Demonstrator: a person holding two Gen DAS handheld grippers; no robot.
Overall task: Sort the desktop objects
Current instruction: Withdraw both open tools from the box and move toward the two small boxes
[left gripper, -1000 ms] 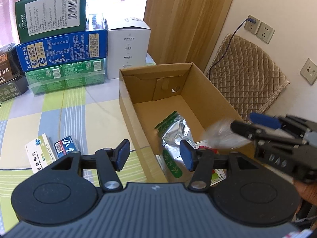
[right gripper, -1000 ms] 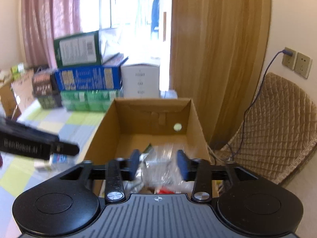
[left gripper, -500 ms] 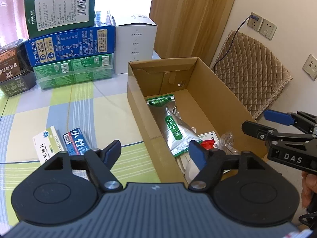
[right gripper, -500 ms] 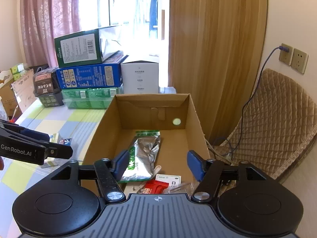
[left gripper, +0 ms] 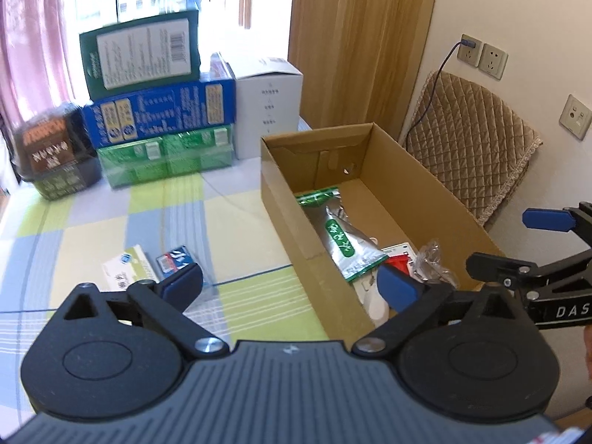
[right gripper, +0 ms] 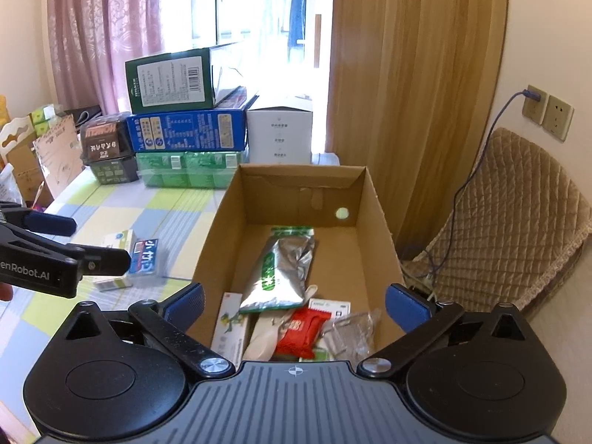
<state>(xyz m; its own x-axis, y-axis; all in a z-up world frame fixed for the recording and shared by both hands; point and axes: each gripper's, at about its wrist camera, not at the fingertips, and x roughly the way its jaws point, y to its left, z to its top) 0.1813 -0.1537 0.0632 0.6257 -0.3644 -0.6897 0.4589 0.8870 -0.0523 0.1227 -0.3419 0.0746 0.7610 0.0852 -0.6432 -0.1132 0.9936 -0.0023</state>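
Here, both the left gripper [left gripper: 290, 285] and right gripper [right gripper: 295, 301] hover with empty jaws opening wide over the cardboard box [right gripper: 373, 203], a crumpled clear wrapper [right gripper: 351, 327] lying inside just below the right jaws.

We hold the left gripper [left gripper: 290, 285] and the right gripper [right gripper: 295, 301] side by side, both tilted downward, their jaws opening wide with nothing pressed between the blue pads [right gripper: 407, 308].
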